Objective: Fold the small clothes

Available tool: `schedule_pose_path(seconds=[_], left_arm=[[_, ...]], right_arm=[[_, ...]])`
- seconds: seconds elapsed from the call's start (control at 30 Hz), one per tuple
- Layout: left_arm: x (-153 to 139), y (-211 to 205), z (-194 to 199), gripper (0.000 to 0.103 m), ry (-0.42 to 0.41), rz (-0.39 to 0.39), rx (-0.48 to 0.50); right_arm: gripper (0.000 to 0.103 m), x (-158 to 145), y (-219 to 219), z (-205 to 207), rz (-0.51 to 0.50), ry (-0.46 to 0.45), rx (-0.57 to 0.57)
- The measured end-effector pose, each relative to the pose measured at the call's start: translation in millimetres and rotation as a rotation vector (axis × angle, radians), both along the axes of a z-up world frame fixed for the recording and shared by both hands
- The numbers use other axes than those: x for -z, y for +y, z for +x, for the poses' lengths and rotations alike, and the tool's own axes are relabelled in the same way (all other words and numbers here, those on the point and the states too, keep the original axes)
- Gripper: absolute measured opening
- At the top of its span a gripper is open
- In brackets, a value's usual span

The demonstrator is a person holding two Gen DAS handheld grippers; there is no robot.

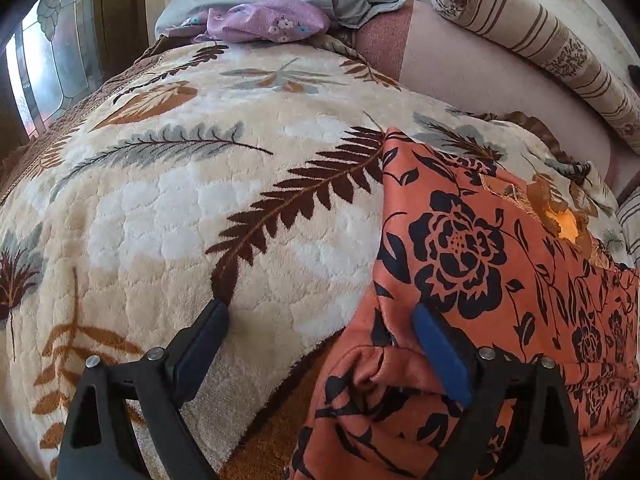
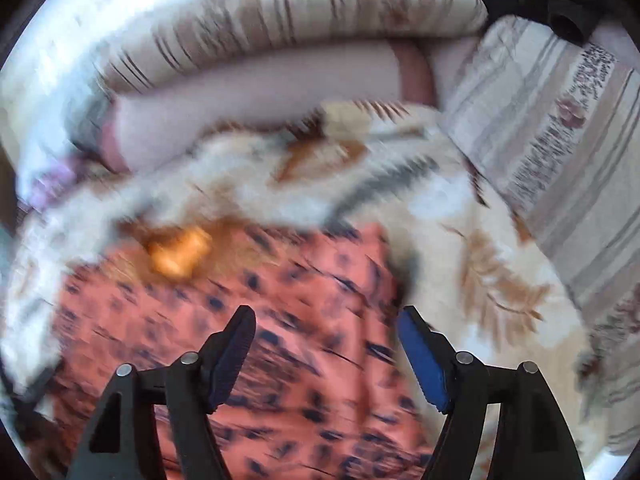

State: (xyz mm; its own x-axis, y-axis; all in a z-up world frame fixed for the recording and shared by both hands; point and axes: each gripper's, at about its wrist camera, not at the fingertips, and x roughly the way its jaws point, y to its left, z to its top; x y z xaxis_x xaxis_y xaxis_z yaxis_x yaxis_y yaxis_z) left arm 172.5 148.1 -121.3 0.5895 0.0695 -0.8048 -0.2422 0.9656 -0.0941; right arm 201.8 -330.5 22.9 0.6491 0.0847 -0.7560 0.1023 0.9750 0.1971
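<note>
Bed surface was a cream plush leaf-print blanket (image 1: 168,216) | orange black-floral garment (image 1: 480,248) lay rumpled | left gripper (image 1: 320,312) and right gripper (image 2: 326,316) wide open, empty | you'd best pinch the near hem, both sides level.

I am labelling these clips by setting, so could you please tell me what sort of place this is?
Most likely a bedroom at home, with the work done on a bed. A plush leaf-patterned blanket covers the surface, a striped bolster pillow lies along its far side, and the orange floral garment is spread on the blanket.
</note>
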Motion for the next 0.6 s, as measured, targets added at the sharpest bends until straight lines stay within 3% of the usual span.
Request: schedule_pose_path(seconds=[0.07,0.1,0.13,0.17,0.2,0.3,0.37,0.4,0.43,0.5,0.53,0.57,0.6], left_arm=[[-0.3,0.8,-0.3,0.094,0.0,0.001,0.0],[-0.8,1.0,-0.6,0.094,0.0,0.0,0.0],[-3.6,1.9,-1.2,0.094,-0.001,-0.004,0.002],[-3.2,2.6,-1.5,0.095,-0.004,-0.01,0.005],[-3.1,3.5,-1.5,0.095,-0.001,-0.011,0.005],[-1.9,2.3,0.2,0.097,0.004,-0.006,0.002],[-1.4,-0.4,1.3,0.098,0.008,0.008,0.006],[-1.3,0.2,0.7,0.098,0.005,0.005,0.006],[-1.0,1.3,0.2,0.098,0.005,-0.003,0.008],[-1.1,2.6,-0.8,0.099,0.002,-0.015,0.009],[-0.9,2.5,-1.1,0.099,0.002,-0.013,0.01],[-0.7,2.3,-1.2,0.099,0.001,-0.011,0.01],[-0.6,1.7,-0.5,0.099,0.004,-0.008,0.01]], right_arm=[[0.093,27.1,5.0,11.8,0.137,0.038,-0.084],[0.093,47.1,11.4,15.6,0.128,0.104,-0.085],[0.093,86.9,7.1,27.2,0.07,0.263,-0.028],[0.092,109.6,1.5,28.6,0.079,0.337,0.017],[0.092,96.0,4.3,21.2,0.065,0.232,0.037],[0.09,57.6,21.1,15.3,0.132,0.121,-0.035],[0.092,36.8,32.1,12.3,0.016,-0.012,-0.059],[0.1,41.2,34.2,11.2,-0.083,-0.045,-0.031],[0.103,56.1,32.3,14.8,-0.182,-0.025,0.017],[0.102,107.1,20.0,24.6,-0.28,0.171,0.095],[0.103,112.0,8.9,14.0,-0.19,0.096,0.12],[0.103,104.6,5.0,6.2,-0.17,0.055,0.143],[0.103,104.4,1.2,7.1,-0.168,0.074,0.17]])
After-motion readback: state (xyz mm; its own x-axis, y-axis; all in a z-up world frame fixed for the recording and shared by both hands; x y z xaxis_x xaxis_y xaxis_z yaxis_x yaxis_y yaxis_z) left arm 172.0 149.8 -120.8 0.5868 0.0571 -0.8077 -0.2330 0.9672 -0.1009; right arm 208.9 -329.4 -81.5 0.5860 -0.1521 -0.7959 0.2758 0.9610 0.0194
